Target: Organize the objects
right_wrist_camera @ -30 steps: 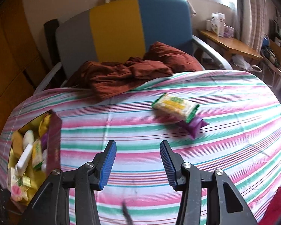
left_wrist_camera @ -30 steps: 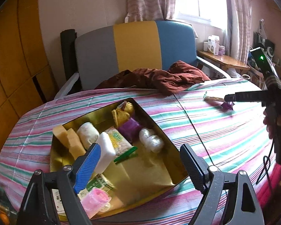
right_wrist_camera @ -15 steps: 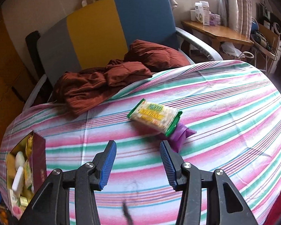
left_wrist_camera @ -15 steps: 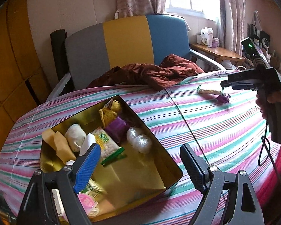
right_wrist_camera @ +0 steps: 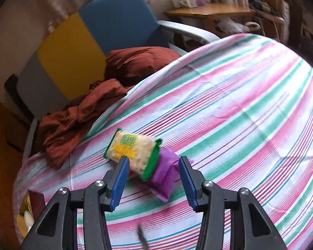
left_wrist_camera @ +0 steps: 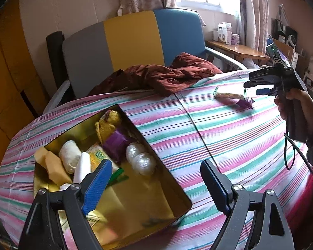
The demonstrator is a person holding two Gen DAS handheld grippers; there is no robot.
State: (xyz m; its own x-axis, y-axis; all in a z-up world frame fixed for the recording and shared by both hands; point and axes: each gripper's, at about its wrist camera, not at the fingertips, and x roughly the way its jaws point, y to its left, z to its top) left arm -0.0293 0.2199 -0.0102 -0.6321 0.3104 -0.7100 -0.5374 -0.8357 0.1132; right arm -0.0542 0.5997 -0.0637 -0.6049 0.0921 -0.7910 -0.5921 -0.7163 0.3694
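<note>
A gold tin box [left_wrist_camera: 162, 143] lies on the striped cloth and holds several small packets and wrapped items. My left gripper [left_wrist_camera: 156, 179] hovers open over the box's near end, nothing between its fingers. A yellow-and-green snack packet [right_wrist_camera: 133, 152] lies partly on a purple pouch [right_wrist_camera: 164, 177] on the cloth; both also show far off in the left wrist view, snack packet [left_wrist_camera: 229, 95], purple pouch [left_wrist_camera: 244, 104]. My right gripper [right_wrist_camera: 153, 177] is open just above them, its fingers either side of the pair, not touching. It appears as the right gripper [left_wrist_camera: 260, 88], held by a hand [left_wrist_camera: 296, 104].
A crumpled dark red cloth [left_wrist_camera: 156, 77] lies at the table's far edge against a grey, yellow and blue chair [left_wrist_camera: 131, 39]. A wooden side table [left_wrist_camera: 237, 50] with small boxes stands by the window. A black cable [left_wrist_camera: 290, 150] hangs from the right gripper.
My right gripper has moved toward the snack packet and purple pouch and rolled; they now sit between its fingers. The left gripper shifted slightly over the box. Neither opening changed.
</note>
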